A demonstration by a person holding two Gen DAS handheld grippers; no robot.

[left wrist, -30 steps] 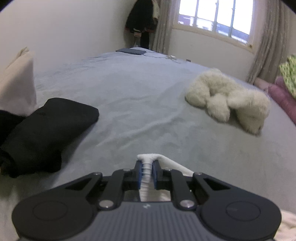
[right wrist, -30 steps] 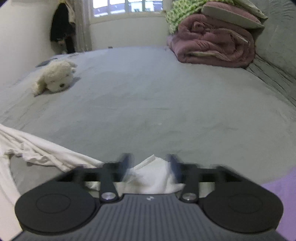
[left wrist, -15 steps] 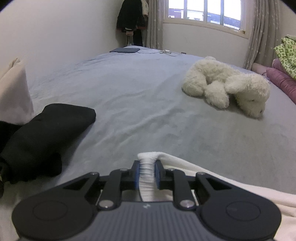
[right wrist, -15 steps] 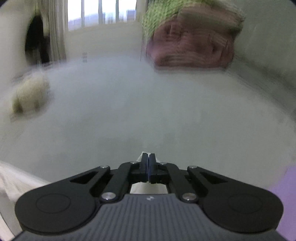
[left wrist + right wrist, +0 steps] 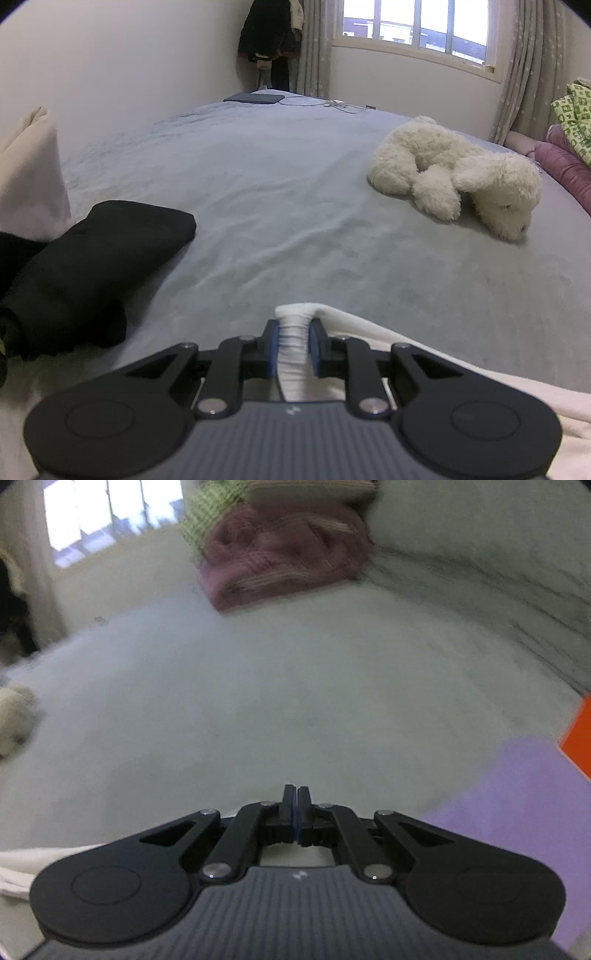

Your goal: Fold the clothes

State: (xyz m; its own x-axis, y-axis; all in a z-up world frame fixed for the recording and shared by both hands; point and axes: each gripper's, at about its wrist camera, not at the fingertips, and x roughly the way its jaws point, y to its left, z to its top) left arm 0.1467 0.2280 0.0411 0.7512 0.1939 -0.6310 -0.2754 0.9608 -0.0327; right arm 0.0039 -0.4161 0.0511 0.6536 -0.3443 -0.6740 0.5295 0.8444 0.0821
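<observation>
While the left tool (image 5: pixel 293 341) pinches a bunched fold of the white garment (image 5: pixel 424 347) at six o'clock on the bed (image 5: pixel 277 206), the right tool (image 5: pixel 296 805) looks pressed together on nothing, so one-sided pulling could skew the fold.

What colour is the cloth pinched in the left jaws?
White, a bunched fold of the white garment between the left gripper pads; clearest in the left wrist view.

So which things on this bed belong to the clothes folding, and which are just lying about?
Job in hand:
- white cotton garment, pinched in the left gripper
- right gripper, shut; no cloth visibly clamped
- folded black garment

Lying about:
- cream plush toy dog
- pink quilt pile
- dark flat tablet
</observation>
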